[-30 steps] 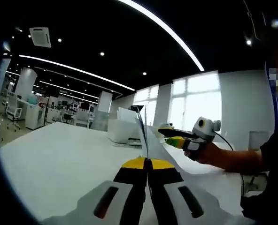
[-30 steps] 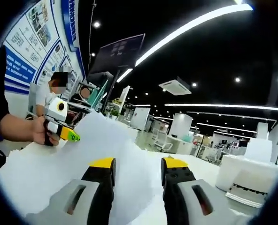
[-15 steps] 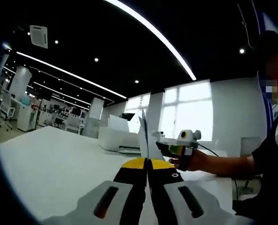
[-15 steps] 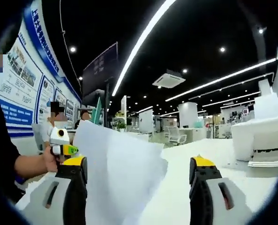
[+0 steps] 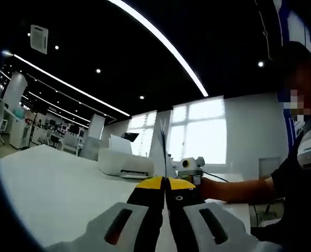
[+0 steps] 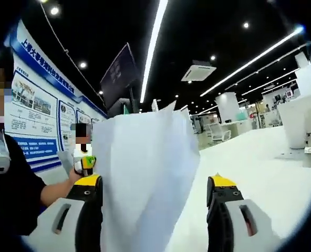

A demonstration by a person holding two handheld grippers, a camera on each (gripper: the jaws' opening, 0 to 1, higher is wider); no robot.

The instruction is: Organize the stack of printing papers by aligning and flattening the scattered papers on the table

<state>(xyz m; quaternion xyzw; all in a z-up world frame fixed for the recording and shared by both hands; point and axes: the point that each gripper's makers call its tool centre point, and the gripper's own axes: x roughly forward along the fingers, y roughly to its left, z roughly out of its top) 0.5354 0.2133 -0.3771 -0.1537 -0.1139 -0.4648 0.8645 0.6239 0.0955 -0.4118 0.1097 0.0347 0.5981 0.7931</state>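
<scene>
White surface (image 5: 50, 184) below; left hand-held gripper (image 5: 165, 185) pinches upright white printing paper sheets (image 6: 145, 178) edge-on toward 12 o'clock, between wide right hand-held gripper (image 6: 154, 188) jaws.

My left gripper (image 5: 165, 185): matt black plastic jaws, glossy yellow tips, pale grey plastic shells. Thin white matt paper sheets (image 6: 145, 173), smooth, faintly translucent. Smooth white table top (image 5: 55, 184), satin sheen. White plastic printer (image 5: 125, 164), far side.
</scene>
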